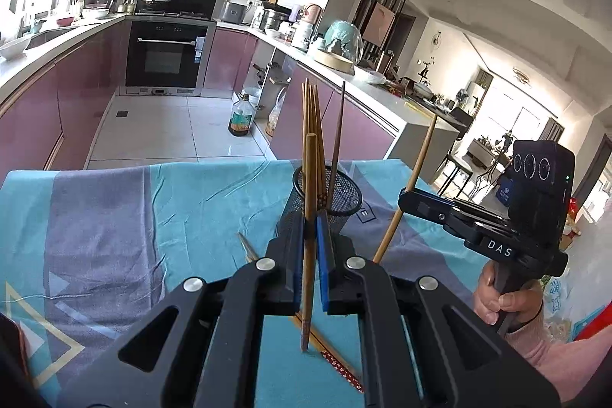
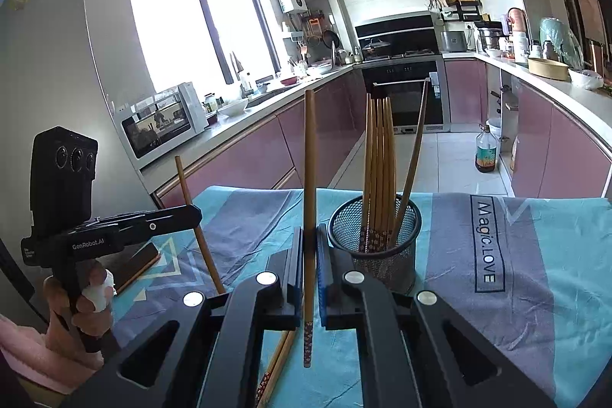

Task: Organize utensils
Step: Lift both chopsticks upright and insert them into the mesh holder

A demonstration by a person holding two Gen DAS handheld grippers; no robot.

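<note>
A black mesh cup [image 2: 382, 255] stands on the blue and grey tablecloth [image 2: 535, 255] with several wooden chopsticks [image 2: 378, 159] upright in it. My right gripper [image 2: 310, 236] is shut on one chopstick [image 2: 309, 159], held upright just left of the cup. My left gripper [image 1: 310, 220] is shut on another chopstick [image 1: 310, 171], upright in front of the cup [image 1: 346, 201]. Each gripper also shows in the other's view: the right gripper [image 1: 403, 199] with its slanted stick, and the left gripper [image 2: 197, 213]. Loose chopsticks [image 1: 336, 366] lie on the cloth below the grippers.
A dark flat object [image 2: 134, 262] lies on the cloth at the table's left side. Beyond the table's far edge is kitchen floor with an oil bottle [image 2: 485, 151], pink cabinets and crowded counters on both sides. A hand [image 1: 501, 297] grips each handle.
</note>
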